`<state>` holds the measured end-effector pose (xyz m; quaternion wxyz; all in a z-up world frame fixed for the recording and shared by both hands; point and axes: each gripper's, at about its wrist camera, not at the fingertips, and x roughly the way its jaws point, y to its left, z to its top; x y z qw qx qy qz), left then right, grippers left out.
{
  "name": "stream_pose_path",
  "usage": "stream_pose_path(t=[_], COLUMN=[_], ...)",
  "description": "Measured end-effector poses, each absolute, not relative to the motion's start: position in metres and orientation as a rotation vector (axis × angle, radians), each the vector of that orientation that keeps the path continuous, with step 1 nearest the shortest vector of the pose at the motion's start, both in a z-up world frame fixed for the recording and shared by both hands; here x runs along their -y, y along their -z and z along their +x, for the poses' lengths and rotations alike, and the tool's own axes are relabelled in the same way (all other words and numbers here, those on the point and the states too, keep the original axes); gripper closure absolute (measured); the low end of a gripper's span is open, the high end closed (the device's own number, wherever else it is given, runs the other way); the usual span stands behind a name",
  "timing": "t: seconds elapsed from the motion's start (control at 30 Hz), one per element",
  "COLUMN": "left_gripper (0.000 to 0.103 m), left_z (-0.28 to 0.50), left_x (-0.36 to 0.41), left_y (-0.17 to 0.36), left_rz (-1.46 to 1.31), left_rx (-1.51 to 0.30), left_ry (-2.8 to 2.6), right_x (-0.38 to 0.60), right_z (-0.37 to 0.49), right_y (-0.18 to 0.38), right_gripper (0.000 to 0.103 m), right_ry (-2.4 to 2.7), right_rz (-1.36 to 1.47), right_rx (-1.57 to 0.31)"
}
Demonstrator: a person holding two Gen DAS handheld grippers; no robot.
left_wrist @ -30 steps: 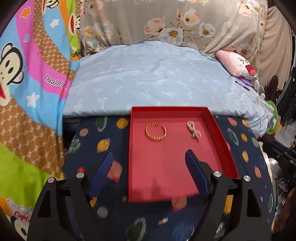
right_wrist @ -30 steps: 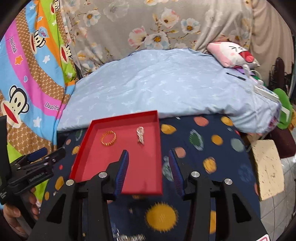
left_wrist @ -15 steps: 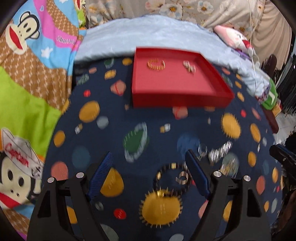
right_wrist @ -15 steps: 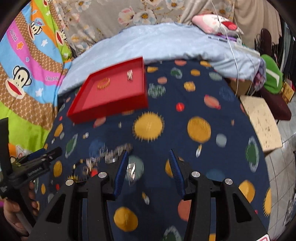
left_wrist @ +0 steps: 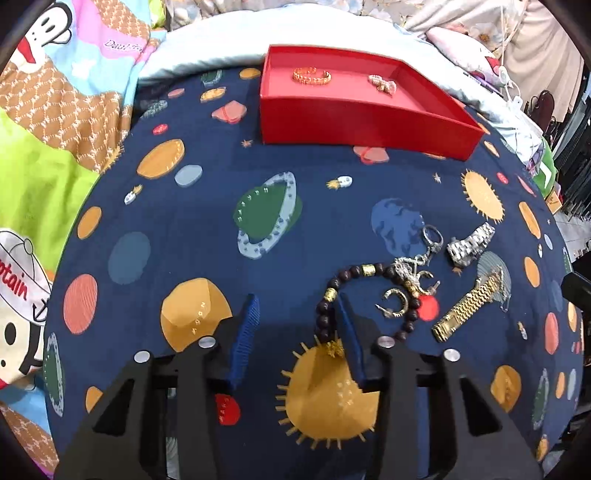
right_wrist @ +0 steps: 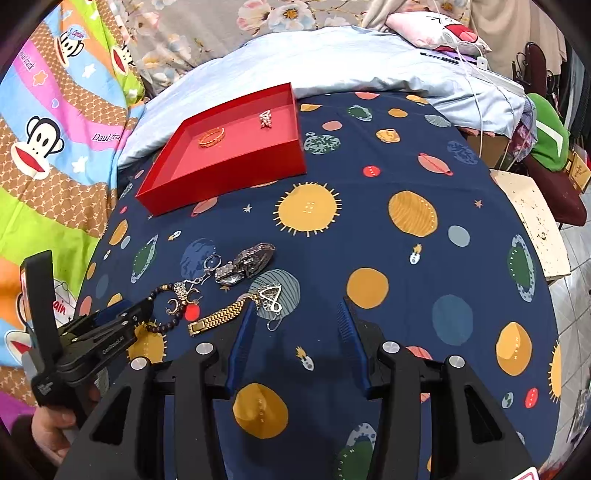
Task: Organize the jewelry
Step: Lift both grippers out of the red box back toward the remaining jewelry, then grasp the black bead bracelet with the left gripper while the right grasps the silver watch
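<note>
A planet-print sheet covers the bed, floral fabric behind, perhaps a curtain.

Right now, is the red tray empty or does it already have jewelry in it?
Not empty. The red tray holds a gold bracelet and a small silver piece; the rest lies on the cloth.

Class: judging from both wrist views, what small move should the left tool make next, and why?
Probably shift slightly right and close on the bead bracelet. The left tool is open and empty, its right finger already beside the beads, while the red tray holds only two pieces.
</note>
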<state>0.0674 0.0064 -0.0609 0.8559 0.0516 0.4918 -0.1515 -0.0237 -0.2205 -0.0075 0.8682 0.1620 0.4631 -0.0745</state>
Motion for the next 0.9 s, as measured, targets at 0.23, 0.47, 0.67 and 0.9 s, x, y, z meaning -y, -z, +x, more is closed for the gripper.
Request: stream_pose_path(t=[0.23,0.47,0.67,0.9], left_gripper=[0.070,0.096,0.096,0.096], left_z=[0.061,0.062,0.058,0.048], left_x=[0.005,0.009,0.004,0.008], left_y=[0.063,0.060,0.044,0.008], left_rz=[0.180,0.130,0.038,-0.011], left_rx=[-0.965,-1.006,-1.034,-0.995], left_ry=[0.338,0.424,0.482,0.548], right_x=[0.212,0.209,0.209,0.205], right_z=[-0.014,-0.001,0.004,0.022], right_y=[0.016,0.027,0.032,0.036], right_gripper=[0.058,0.058,0.058,0.058], right_ry=[0.128,0.110,0.102,0.072], right_rz=[0.339,0.356,0.366,0.381], right_rx=[-0.993,-1.012,-1.019,-1.020])
